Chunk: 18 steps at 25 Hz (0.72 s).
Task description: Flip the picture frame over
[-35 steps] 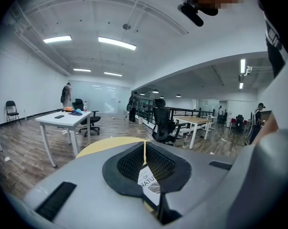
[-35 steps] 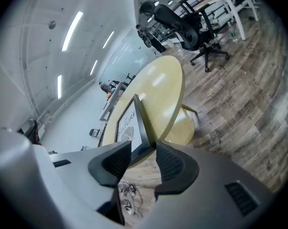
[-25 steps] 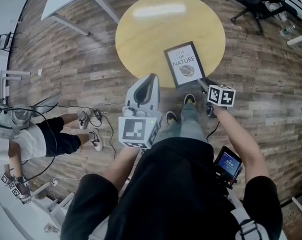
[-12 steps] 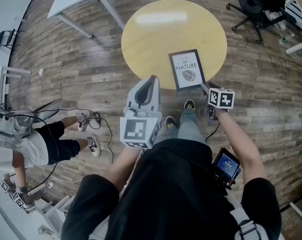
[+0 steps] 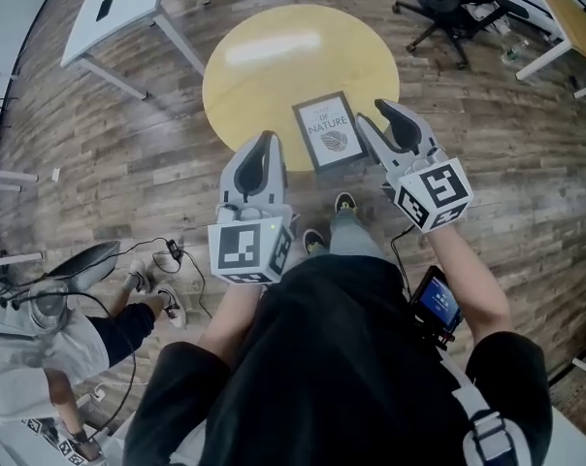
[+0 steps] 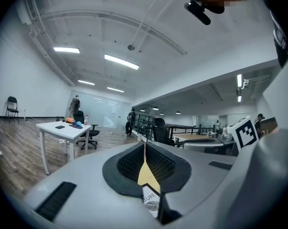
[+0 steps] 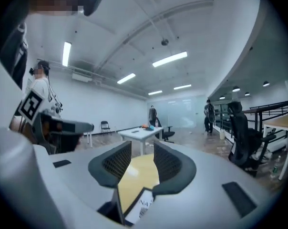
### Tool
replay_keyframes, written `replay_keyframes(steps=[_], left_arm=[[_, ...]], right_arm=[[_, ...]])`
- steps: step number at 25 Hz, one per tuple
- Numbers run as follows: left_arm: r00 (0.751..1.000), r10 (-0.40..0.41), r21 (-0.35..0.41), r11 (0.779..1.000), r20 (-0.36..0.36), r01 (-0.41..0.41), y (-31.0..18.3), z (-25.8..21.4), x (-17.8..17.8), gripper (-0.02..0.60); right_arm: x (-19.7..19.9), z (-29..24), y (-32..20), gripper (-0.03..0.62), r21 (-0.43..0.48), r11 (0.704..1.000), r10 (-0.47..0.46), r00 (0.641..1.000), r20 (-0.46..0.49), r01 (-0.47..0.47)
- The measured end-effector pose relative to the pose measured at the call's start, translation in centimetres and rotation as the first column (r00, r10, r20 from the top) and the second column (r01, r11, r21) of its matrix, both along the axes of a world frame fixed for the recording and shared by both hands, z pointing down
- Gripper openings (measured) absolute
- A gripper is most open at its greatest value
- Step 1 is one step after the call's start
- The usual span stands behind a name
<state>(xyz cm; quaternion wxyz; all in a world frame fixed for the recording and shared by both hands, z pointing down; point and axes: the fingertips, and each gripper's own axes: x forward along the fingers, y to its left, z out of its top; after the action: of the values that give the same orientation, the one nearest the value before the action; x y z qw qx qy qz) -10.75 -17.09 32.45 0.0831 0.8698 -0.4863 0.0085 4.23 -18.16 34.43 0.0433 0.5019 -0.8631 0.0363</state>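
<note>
Head view: frame [image 5: 327, 130] lies face up at the near edge of the table [image 5: 274, 71], long axis running away from the person and slightly skewed. It is flanked by both claws. The left gripper [image 5: 265, 141] is to its left, jaws closed tip to tip. The right gripper [image 5: 379, 116] is beside its right edge, jaws parted, nothing held, and is judged nearer. Both are pointed forward.

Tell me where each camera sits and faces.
Head view: on the person's head, looking steeply down at the picture frame on the round table; torso, arms, left tongs and right tongs show.
Left gripper view: on the left tongs, looking along shut jaws across the room.
Right gripper view: on the right tongs, jaws apart.
All share the frame.
</note>
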Motion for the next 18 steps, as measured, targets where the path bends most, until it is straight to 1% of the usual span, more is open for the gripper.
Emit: replay_keyframes(steps=[2, 3, 5, 6, 8, 9, 11, 15, 18], left_arm=[[1.000, 0.009, 0.006, 1.000, -0.014, -0.009, 0.5, -0.9, 0.2, 0.029], [1.000, 0.012, 0.012, 1.000, -0.020, -0.012, 0.6, -1.4, 0.2, 0.029], [1.000, 0.011, 0.022, 1.000, -0.025, -0.010, 0.5, -2.3, 0.3, 0.029], [1.000, 0.011, 0.024, 1.000, -0.027, -0.011, 0.4, -2.5, 0.4, 0.029], [0.999, 0.020, 0.020, 1.000, -0.030, -0.019, 0.7, -2.7, 0.8, 0.029], [0.999, 0.026, 0.016, 1.000, -0.032, -0.026, 0.9, -2.6, 1.1, 0.029], [0.999, 0.037, 0.014, 0.999, -0.028, -0.036, 1.1, -2.6, 1.5, 0.029], [0.998, 0.056, 0.029, 0.998, 0.005, -0.056, 1.5, -2.7, 2.4, 0.029], [0.998, 0.067, 0.031, 0.997, 0.008, -0.068, 1.7, -2.7, 3.0, 0.029]], right_arm=[[-1.1, -3.4, 1.3, 0.127, 0.081, 0.996, -0.033, 0.999, 0.039, 0.030], [-1.6, -4.6, 1.8, 0.102, 0.105, 0.994, -0.047, 0.998, 0.039, 0.043], [-2.3, -6.0, 2.3, 0.042, 0.123, 0.990, -0.076, 0.997, 0.016, 0.074], [-2.7, -6.3, 2.6, 0.025, 0.124, 0.987, -0.099, 0.995, -0.001, 0.099], [-3.4, -6.3, 3.3, 0.018, 0.130, 0.981, -0.141, 0.989, -0.045, 0.146], [-3.5, -6.2, 3.6, 0.018, 0.136, 0.979, -0.146, 0.987, -0.065, 0.154], [-3.4, -6.1, 3.8, 0.018, 0.143, 0.979, -0.137, 0.987, -0.082, 0.147], [-2.6, -6.1, 3.5, 0.018, 0.147, 0.983, -0.099, 0.992, -0.080, 0.110], [-2.1, -6.3, 3.5, 0.018, 0.153, 0.983, -0.087, 0.993, -0.085, 0.100]])
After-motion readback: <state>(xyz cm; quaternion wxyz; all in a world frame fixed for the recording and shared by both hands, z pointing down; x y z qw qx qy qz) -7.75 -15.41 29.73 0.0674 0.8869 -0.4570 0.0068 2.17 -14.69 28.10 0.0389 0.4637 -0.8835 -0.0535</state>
